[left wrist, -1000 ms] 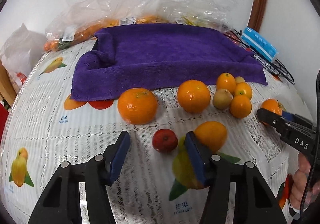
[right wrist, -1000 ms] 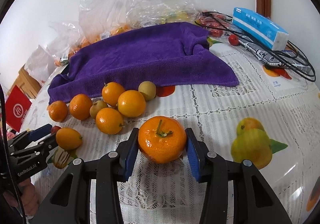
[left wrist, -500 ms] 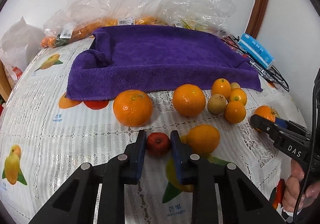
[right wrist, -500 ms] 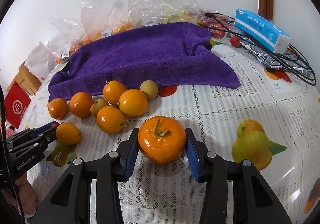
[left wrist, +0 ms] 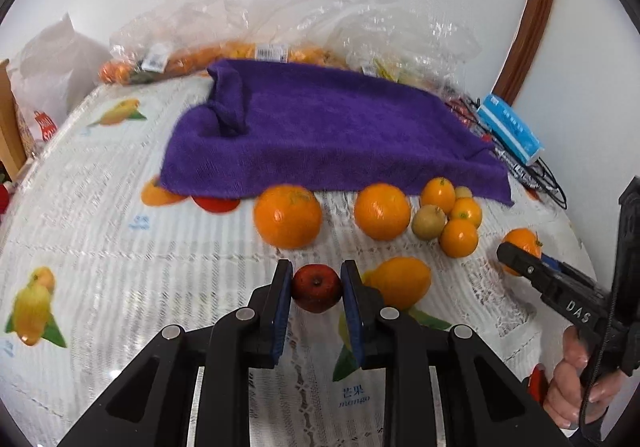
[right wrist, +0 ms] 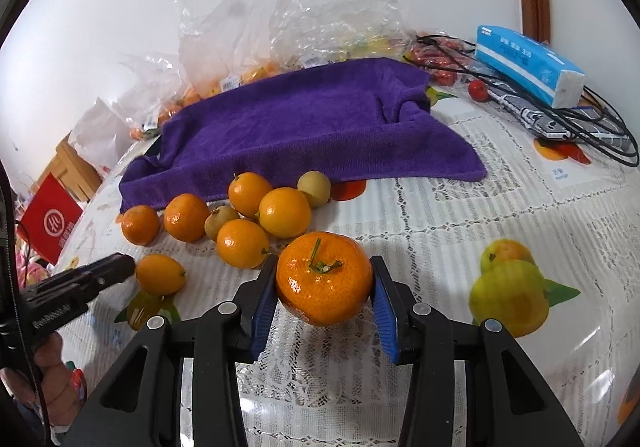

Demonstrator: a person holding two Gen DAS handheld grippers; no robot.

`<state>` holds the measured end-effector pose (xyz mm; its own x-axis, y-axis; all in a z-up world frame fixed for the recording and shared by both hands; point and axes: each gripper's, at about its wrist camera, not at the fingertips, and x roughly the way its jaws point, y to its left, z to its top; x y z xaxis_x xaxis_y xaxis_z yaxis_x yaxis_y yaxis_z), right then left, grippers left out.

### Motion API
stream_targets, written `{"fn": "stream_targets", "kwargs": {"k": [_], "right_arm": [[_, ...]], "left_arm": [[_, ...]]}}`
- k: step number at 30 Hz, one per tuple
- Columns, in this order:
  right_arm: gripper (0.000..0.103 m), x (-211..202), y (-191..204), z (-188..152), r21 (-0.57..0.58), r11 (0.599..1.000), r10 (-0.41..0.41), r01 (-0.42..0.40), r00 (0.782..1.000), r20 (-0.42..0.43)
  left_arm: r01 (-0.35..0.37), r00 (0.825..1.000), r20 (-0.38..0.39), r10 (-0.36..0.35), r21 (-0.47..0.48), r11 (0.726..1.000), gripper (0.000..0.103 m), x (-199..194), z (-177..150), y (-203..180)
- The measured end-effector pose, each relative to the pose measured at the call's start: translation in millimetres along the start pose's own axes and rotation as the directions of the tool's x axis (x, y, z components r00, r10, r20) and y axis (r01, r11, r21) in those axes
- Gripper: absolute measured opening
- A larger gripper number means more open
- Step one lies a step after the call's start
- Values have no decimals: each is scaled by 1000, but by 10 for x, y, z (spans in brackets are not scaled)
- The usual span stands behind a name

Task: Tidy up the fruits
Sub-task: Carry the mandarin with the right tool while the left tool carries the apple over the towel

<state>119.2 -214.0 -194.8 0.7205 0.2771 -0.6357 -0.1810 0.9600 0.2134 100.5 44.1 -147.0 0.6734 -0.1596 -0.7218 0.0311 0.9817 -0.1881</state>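
Red fruit (left wrist: 316, 287) — small, apple-like — now sits clamped between the pads of the left gripper (left wrist: 316, 297), whose jaws stood wide a second ago; lifting can follow. Ahead lies the purple towel (left wrist: 328, 135). Right view: the right gripper (right wrist: 324, 289) still grips the stemmed orange (right wrist: 324, 283) — unchanged.

Bright, even indoor light with soft shadows. Strong fisheye bending and black corners in both views. The left view is smeared by motion blur; the right is sharp. Glare spots the crinkled clear plastic bags (right wrist: 320, 11) well beyond both hand-held grippers.
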Motion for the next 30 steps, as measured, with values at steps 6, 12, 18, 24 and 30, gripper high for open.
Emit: {"fn": "stream_targets", "kwargs": {"k": [6, 12, 18, 24, 30], "right_arm": [[44, -112, 64, 74, -6, 1000, 7, -7, 1000, 24], [44, -351, 230, 416, -61, 998, 5, 2, 994, 109], [44, -395, 263, 877, -85, 996, 11, 4, 983, 181], [44, -170, 289, 1241, -90, 996, 10, 8, 980, 199], [44, 17, 332, 1458, -114, 993, 21, 4, 976, 218]], "left_arm": [[-3, 997, 72, 4, -2, 1000, 24, -192, 245, 13], [-16, 991, 131, 17, -7, 1000, 24, -222, 597, 21], [-37, 980, 193, 40, -20, 999, 24, -205, 902, 28], [-65, 975, 206, 78, -67, 996, 24, 32, 1157, 102], [-118, 967, 221, 128, -58, 991, 24, 283, 1300, 126]]}}
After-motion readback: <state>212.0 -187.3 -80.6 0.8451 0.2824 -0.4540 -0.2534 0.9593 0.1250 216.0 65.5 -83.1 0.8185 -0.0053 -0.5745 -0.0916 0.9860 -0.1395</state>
